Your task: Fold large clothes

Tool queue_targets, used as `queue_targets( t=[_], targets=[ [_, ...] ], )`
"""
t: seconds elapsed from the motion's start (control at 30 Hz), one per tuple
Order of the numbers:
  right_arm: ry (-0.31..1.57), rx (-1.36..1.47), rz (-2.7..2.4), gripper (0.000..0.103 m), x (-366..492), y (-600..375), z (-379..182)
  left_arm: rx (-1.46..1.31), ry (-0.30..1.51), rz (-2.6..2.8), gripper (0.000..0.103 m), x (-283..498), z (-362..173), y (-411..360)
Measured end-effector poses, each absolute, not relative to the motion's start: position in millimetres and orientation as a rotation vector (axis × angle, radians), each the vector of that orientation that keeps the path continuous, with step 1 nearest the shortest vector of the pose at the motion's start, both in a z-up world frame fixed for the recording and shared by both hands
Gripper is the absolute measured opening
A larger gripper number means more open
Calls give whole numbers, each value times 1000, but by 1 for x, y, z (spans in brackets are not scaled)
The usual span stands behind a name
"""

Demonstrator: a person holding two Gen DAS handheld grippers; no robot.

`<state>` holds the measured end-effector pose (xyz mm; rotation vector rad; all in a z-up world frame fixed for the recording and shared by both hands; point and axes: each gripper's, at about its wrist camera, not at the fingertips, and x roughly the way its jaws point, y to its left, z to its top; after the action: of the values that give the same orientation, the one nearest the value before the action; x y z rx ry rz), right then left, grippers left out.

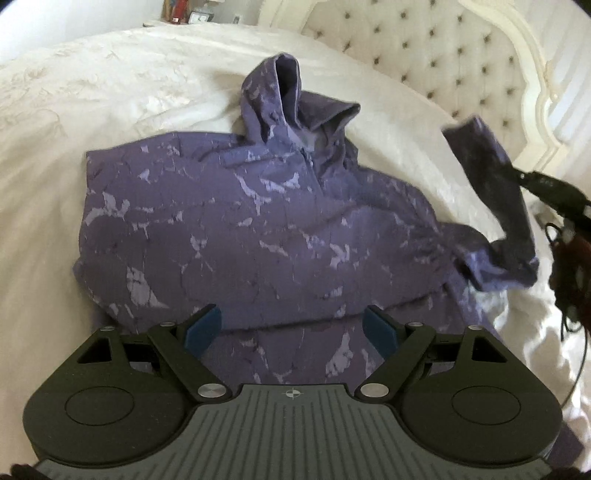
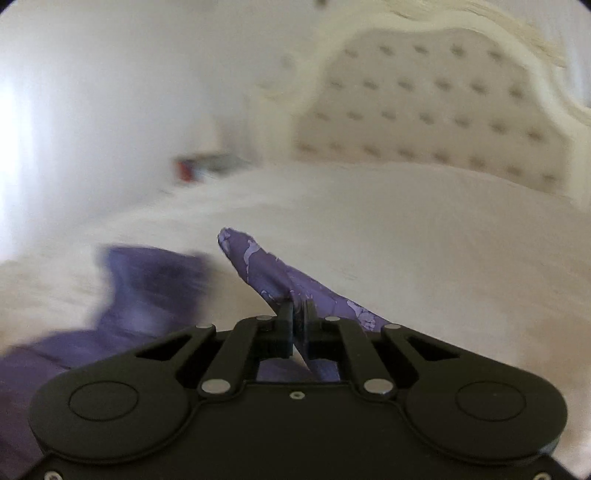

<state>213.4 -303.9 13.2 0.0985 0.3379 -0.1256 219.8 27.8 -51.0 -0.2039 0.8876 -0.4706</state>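
Two hand-held grippers are at work over a wide bed [image 1: 110, 85] dressed in a cream, faintly embroidered cover, with a button-tufted headboard [image 1: 436, 55] in a carved pale frame behind it.

The left hand-held gripper [image 1: 291, 328] tips downward over the near hem of the garment, its blue-padded fingers [image 1: 203, 328] spread wide with cloth beneath them and nothing pinched. The right hand-held gripper [image 2: 297, 317] points more nearly level, its jaws squeezed tight on a fold of fabric; seen from the left wrist view it comes in from the right edge [image 1: 532, 181], dark and blurred, with the sleeve [image 1: 491, 173] raised off the bed and draping back down to the shoulder.

The purple hoodie [image 1: 236, 229] lies on the bed cover, chest mostly flat, hood [image 1: 284, 88] toward the headboard and standing up in a soft peak. Its left side looks tucked under, giving a straight edge there. The cloth is a dusky violet with a paler, cracked marble-like print, creased across the middle and bunched where the lifted sleeve joins.

In the right wrist view the gripped fold [image 2: 258, 266] juts up as a narrow pointed flap ahead of the jaws; the rest is smeared by motion blur. Small items [image 1: 184, 14] sit beyond the bed's far corner, too small to identify.
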Motion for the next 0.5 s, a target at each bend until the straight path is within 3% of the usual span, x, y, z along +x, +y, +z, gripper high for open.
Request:
queue_targets(
  t=[0.23, 0.5],
  targets=[
    [433, 23, 211, 12, 223, -186, -25, -248, 854, -425, 83, 222, -44, 53],
    [617, -42, 300, 25, 216, -129, -108, -270, 867, -375, 83, 228, -44, 72]
  ],
)
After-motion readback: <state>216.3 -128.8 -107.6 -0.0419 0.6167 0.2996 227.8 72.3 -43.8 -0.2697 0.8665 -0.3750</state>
